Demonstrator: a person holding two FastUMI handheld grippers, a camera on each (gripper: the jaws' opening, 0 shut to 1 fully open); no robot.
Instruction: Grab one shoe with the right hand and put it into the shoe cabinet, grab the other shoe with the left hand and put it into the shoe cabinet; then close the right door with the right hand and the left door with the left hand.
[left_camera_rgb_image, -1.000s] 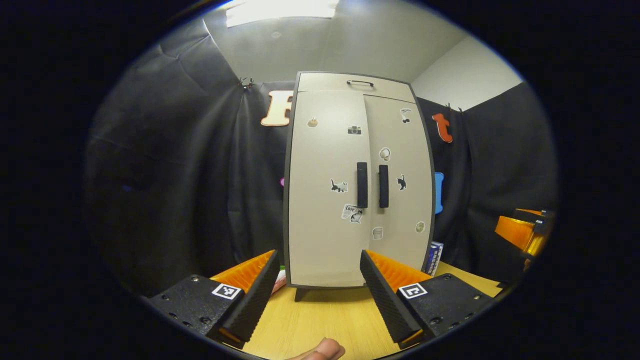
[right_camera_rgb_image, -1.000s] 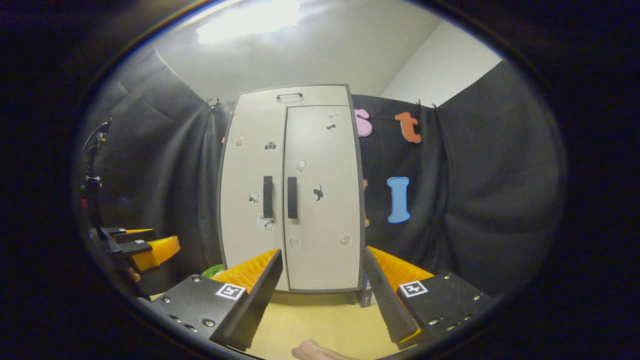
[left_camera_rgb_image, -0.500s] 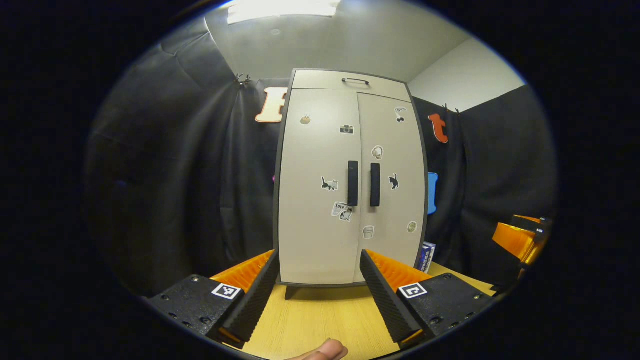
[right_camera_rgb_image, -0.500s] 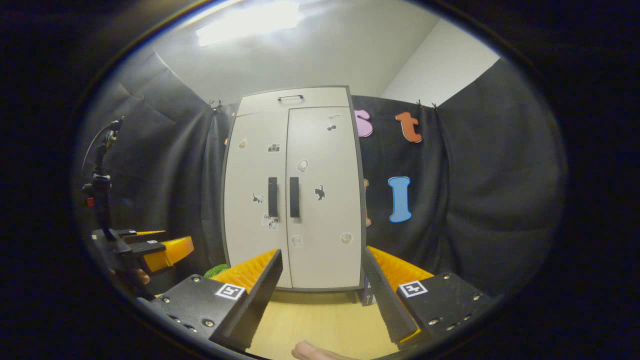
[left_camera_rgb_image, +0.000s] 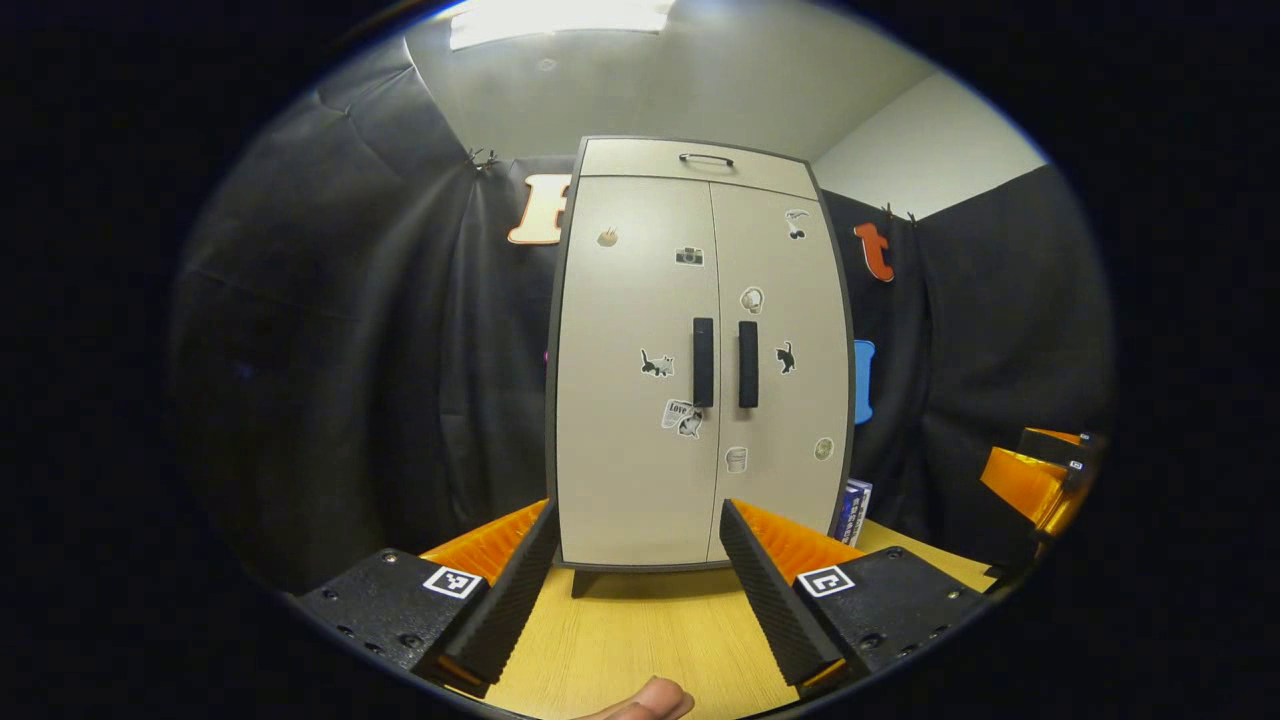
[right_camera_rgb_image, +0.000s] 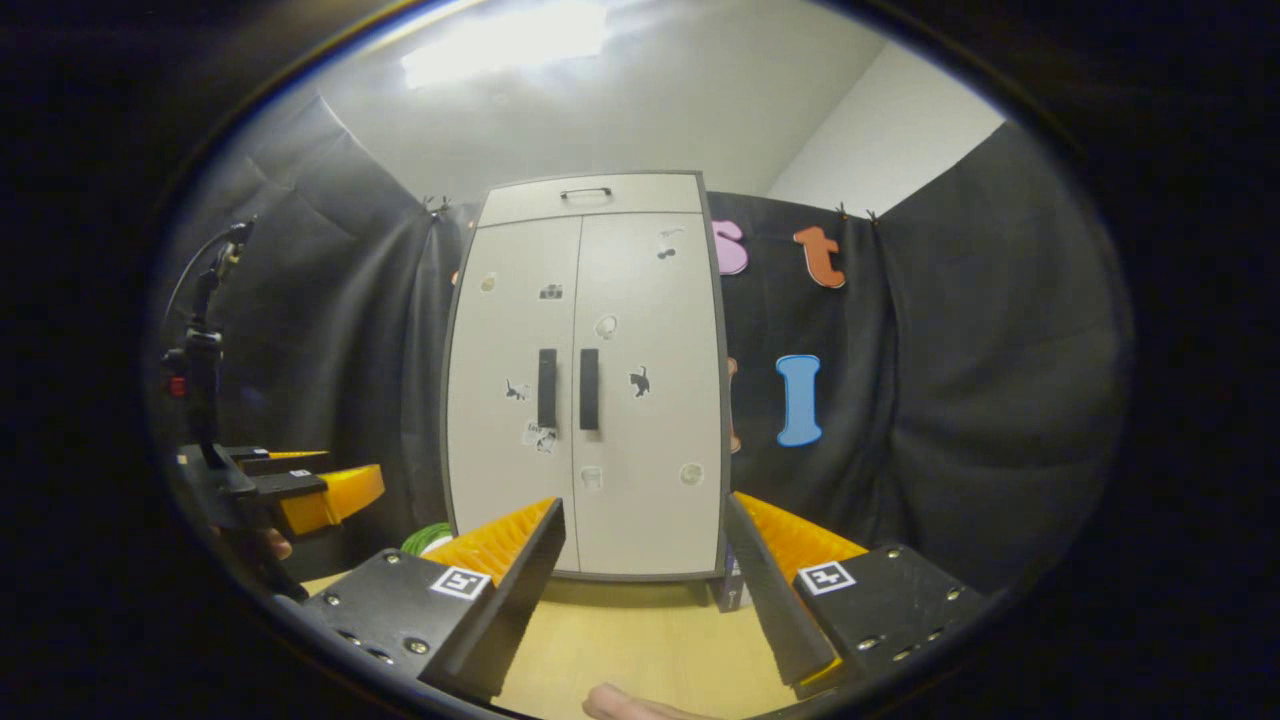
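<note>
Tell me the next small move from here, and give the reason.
Probably none on the shoe cabinet: draw both tools back and stop. Its left door and right door sit flush, handles side by side, and no shoe is on the table. The left tool and right tool are open, holding nothing, short of the doors.

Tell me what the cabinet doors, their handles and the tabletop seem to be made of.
Cabinet doors: probably laminated board, smooth matte beige with stickers. Handles: matte black bars, plastic or metal, can't tell. Tabletop: light wood or wood-look laminate, faint grain lines visible.
</note>
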